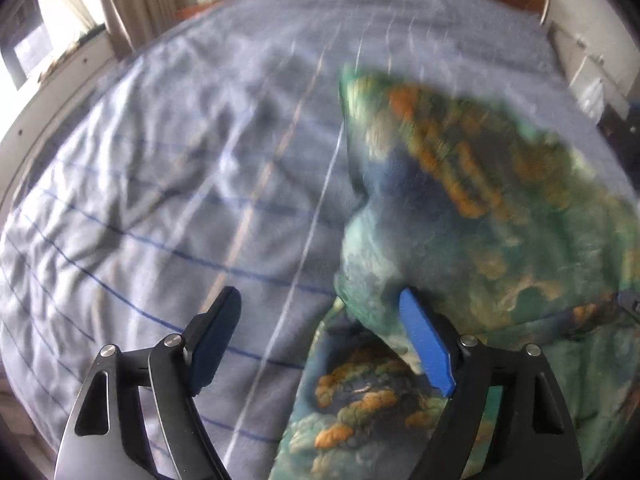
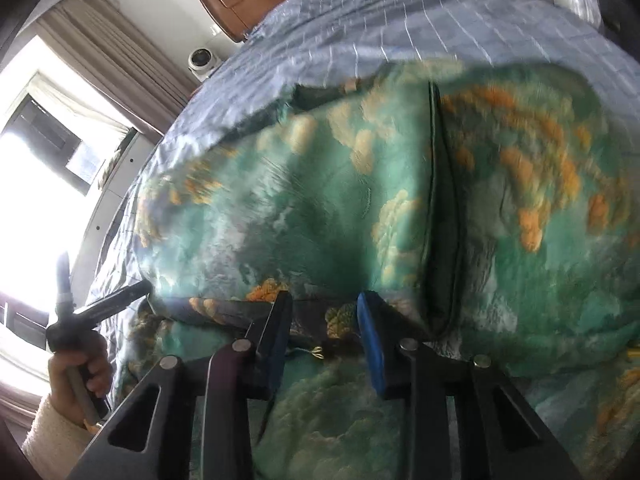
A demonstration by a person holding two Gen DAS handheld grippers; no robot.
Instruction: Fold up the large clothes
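My left gripper is spread wide, lower centre of frame, gripping nothing. My right gripper is also spread, its blue pads either side of a fabric edge. The green satin garment with orange cloud print lies bunched on the grey checked bedspread.

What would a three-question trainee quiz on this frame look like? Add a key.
1. True or false: the left gripper is shut on the garment.
2. The garment lies on: A) a wooden table, B) a blue checked bedspread, C) a tiled floor.
3. Short answer: which of the person's hands is the hand seen in the right wrist view?

Key: 1 false, its jaws stand wide apart. 2 B. 3 left; it holds the left gripper.
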